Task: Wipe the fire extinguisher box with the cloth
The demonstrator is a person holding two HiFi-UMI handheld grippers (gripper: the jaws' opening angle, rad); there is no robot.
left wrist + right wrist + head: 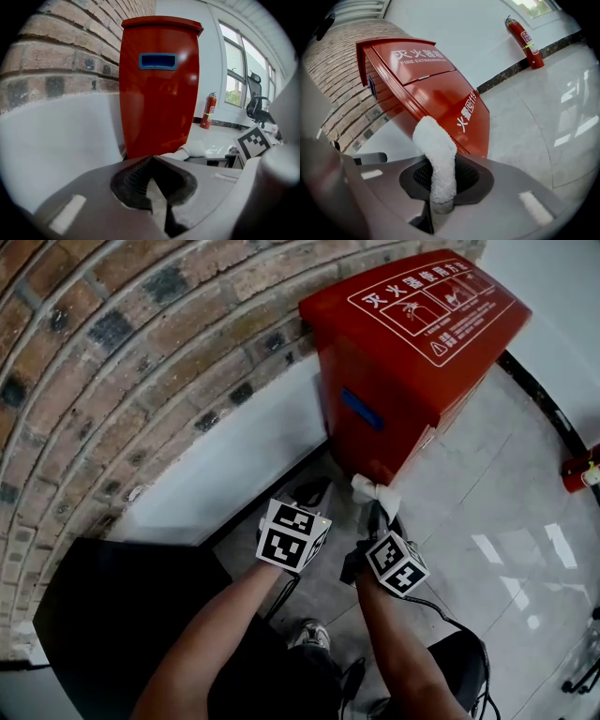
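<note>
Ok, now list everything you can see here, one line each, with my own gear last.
fire extinguisher box: one, red, on the floor against the brick wall
handle recess: one, blue, high on the box's side
cloth: one, white, held close to the box's lower corner
fire extinguisher: one, red, standing at the far side of the room
office chair: one, black, far right of the left gripper view
brick wall: one, brown
floor: pale, glossy tiles
left gripper: one, grey, fingers together, empty
right gripper: one, grey, fingers closed on the cloth
</note>
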